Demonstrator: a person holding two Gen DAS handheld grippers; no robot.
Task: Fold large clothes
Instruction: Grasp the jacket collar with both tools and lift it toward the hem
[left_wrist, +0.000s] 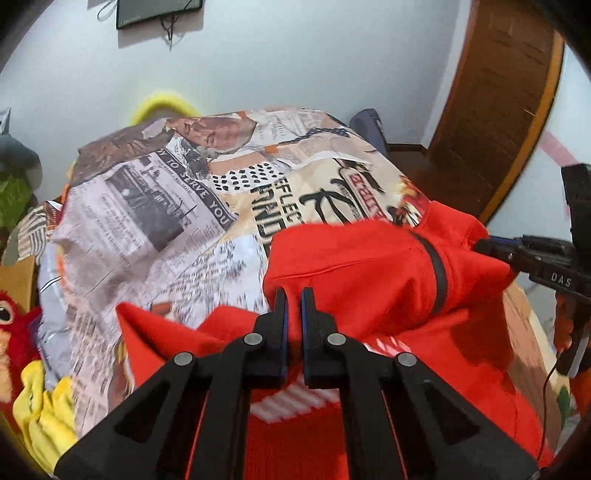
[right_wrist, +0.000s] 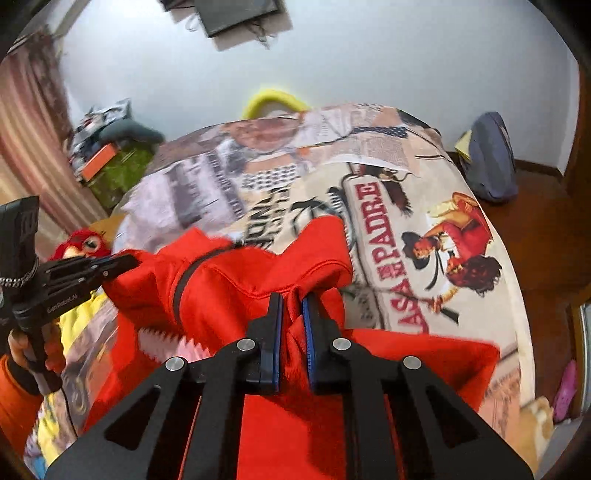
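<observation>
Both grippers, left gripper (left_wrist: 293, 295) and right gripper (right_wrist: 293, 301), pinching red garment (left_wrist: 369, 266) edge above bed (left_wrist: 147, 229); soft, light, floppy; best held at corners.

**Both grippers clamped on the red top**

Right gripper (right_wrist: 293, 302) is pinched onto a fold of the red garment (right_wrist: 229, 295), lifted off the newspaper-print bedspread (right_wrist: 406, 229). Left gripper (right_wrist: 125, 264) bites its other edge. Red plush toy (right_wrist: 83, 245) sits behind.
</observation>
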